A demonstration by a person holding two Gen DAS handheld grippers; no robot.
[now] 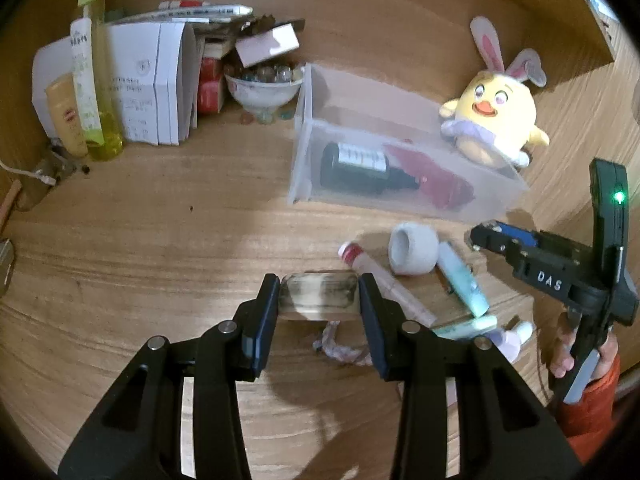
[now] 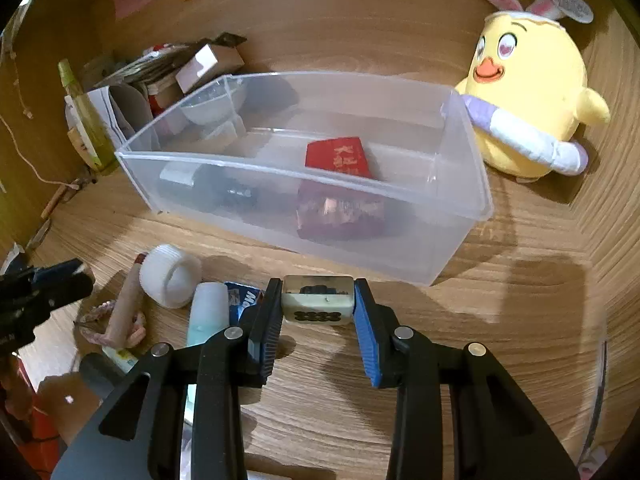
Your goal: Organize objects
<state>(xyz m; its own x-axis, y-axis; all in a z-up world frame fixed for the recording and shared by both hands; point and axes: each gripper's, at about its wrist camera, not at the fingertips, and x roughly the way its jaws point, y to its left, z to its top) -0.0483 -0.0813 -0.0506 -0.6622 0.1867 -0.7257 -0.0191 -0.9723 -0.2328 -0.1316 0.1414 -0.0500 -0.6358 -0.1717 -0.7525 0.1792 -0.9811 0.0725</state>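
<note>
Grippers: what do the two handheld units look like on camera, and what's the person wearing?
Both are black, each with two angular arms joined by silver pivot pins. The left gripper has dark navy ribbed pads; the right gripper has brighter blue ribbed pads. Seen from the left wrist, the right unit carries white "DAS" lettering, a green light and a grey trigger. The sleeve is orange-red.

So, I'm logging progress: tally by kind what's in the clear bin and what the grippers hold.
Dark bottle, in clear bin: 1
Red packet, in clear bin: 1
Mahjong tile, in right gripper: 1
Round jar, in left gripper: 1
Total: 4
</note>
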